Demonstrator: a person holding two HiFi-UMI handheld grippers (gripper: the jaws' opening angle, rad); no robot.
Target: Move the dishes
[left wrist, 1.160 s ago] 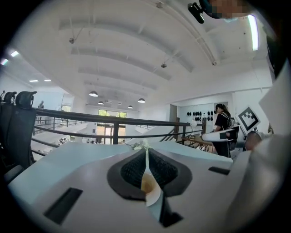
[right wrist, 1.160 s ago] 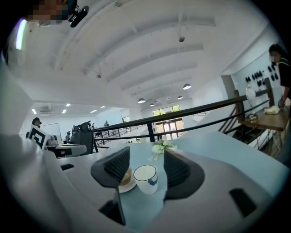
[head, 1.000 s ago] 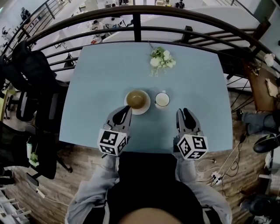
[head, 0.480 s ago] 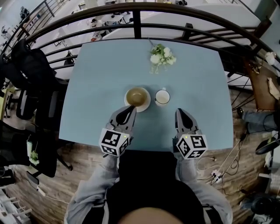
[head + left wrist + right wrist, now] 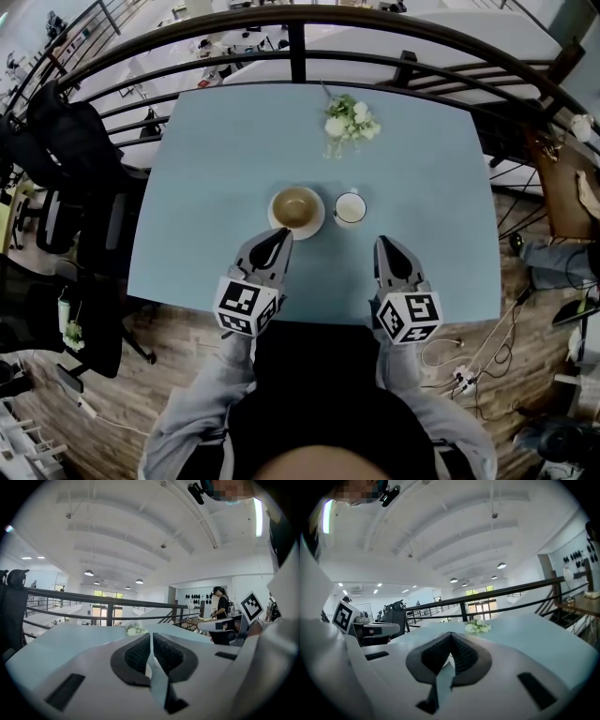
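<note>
Well, both grippers sit low at the near edge of the blue table point(image 5: 206, 169), and the dishes stand mid-table. The brown bowl point(image 5: 294, 206) on its white saucer point(image 5: 314, 227) is our marker. Just right of the bowl, a sliver clear of the saucer, stands the white cup point(image 5: 351, 208). Well beyond the bowl, toward the railing, lies a sprig of white flowers point(image 5: 349, 122).

The left gripper point(image 5: 280, 235) has its jaws pinched together with nothing between the pads. Its nose points at the bowl's near-left side, right at the saucer's rim, and I can't say whether it touches. The right gripper point(image 5: 383, 243) is clenched too and empty. It lies near-right of the bowl, with the cup just ahead and a shade to its left.

So the left looks the nearer hand for the bowl, the right for the cup. These are round dishes with no long axis to line up on, and the cup's handle is too small to place. Mind you, this scene suits two stories: grippers about to take the dishes, or dishes just set down.
</note>
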